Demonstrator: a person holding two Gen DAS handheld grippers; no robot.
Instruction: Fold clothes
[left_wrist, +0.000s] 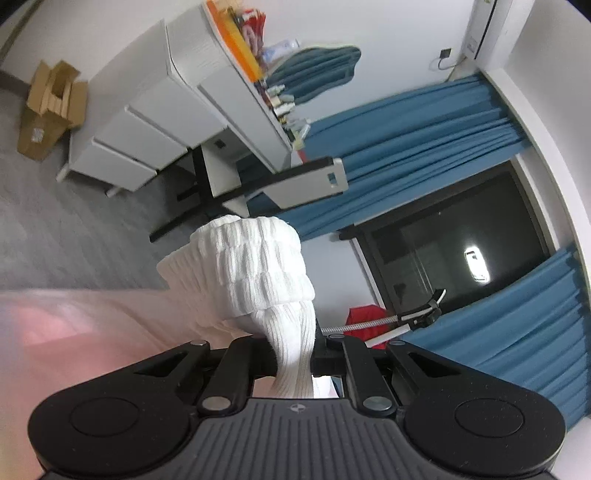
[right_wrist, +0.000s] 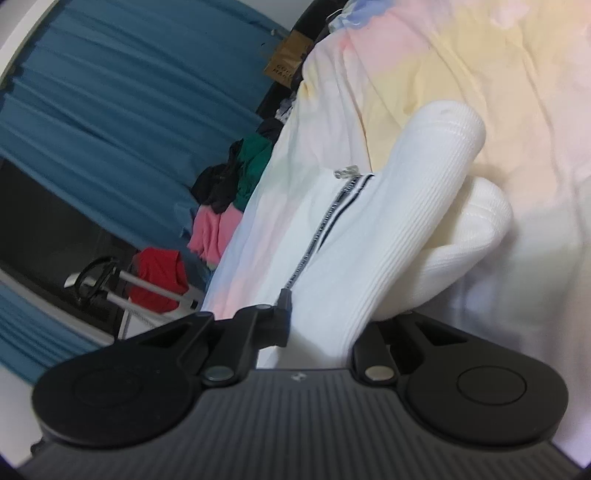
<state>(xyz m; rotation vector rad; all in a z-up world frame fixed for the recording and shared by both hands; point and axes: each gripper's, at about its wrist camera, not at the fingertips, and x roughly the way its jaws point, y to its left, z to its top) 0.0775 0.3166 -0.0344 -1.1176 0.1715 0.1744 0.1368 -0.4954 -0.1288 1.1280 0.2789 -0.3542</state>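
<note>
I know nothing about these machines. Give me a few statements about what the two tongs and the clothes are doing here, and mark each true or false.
1. The left tongs are shut on a white ribbed knit garment. True.
2. The right tongs are open and hold nothing. False: white ribbed fabric runs between their fingers, so they are shut on it.
3. The white garment in the right wrist view has a zipper with dark trim. True.
4. The curtains by the window are red. False: they are blue.
5. A cardboard box lies on the floor near the white drawers. True.
</note>
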